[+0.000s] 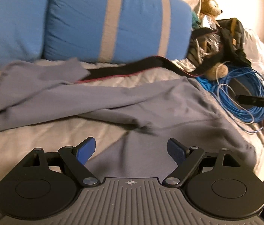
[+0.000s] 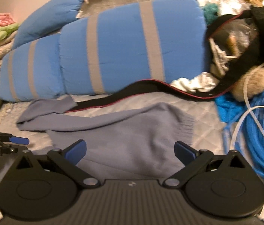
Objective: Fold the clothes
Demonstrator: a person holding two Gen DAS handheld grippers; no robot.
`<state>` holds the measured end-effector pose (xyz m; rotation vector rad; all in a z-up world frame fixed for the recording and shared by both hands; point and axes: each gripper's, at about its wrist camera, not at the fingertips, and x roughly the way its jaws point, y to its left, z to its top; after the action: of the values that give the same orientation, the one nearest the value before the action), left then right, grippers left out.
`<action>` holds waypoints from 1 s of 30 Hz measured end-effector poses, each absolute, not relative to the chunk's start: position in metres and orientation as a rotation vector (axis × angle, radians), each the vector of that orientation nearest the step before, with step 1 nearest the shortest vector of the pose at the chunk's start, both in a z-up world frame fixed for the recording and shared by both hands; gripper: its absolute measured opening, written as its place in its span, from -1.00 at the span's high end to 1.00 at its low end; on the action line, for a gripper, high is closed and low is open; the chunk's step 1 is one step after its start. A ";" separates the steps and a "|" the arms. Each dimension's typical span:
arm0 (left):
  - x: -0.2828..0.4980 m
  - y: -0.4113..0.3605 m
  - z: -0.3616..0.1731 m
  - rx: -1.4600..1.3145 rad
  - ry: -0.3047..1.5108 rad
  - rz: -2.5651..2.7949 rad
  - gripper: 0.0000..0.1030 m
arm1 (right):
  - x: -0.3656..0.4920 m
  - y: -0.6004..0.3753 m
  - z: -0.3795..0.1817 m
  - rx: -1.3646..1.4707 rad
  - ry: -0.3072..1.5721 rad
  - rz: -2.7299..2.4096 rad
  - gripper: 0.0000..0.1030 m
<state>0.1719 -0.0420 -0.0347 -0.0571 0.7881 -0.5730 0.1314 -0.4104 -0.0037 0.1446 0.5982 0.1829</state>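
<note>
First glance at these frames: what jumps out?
The blue duvet with grey stripes, rolled up across the back of the bed. In front of it a grey long-sleeved top lies spread on the bed, one sleeve flung out to the left. To the right sit a coil of blue cable and a teddy bear.

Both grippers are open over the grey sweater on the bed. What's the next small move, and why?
Probably lower the left gripper onto the sleeve that trails left across the grey sweater and pinch it. Both it and the right gripper are open and empty, and that sleeve lies sprawled, not folded in.
</note>
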 end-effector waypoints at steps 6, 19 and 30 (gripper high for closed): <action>0.209 -0.078 -0.062 -0.138 0.881 -0.618 -0.62 | 0.121 -0.453 -0.009 0.169 0.591 0.161 -1.00; 0.245 -0.078 -0.078 -0.248 0.946 -0.551 0.81 | 0.121 -0.513 -0.042 0.337 0.674 0.180 -1.00; 0.245 -0.070 -0.076 -0.225 0.974 -0.467 0.82 | 0.140 -0.531 -0.066 0.623 0.703 0.294 -1.00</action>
<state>0.2448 -0.0699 -0.0765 -0.2249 0.9737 -0.4671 0.1400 -0.5307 -0.0661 0.6229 0.7033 0.2944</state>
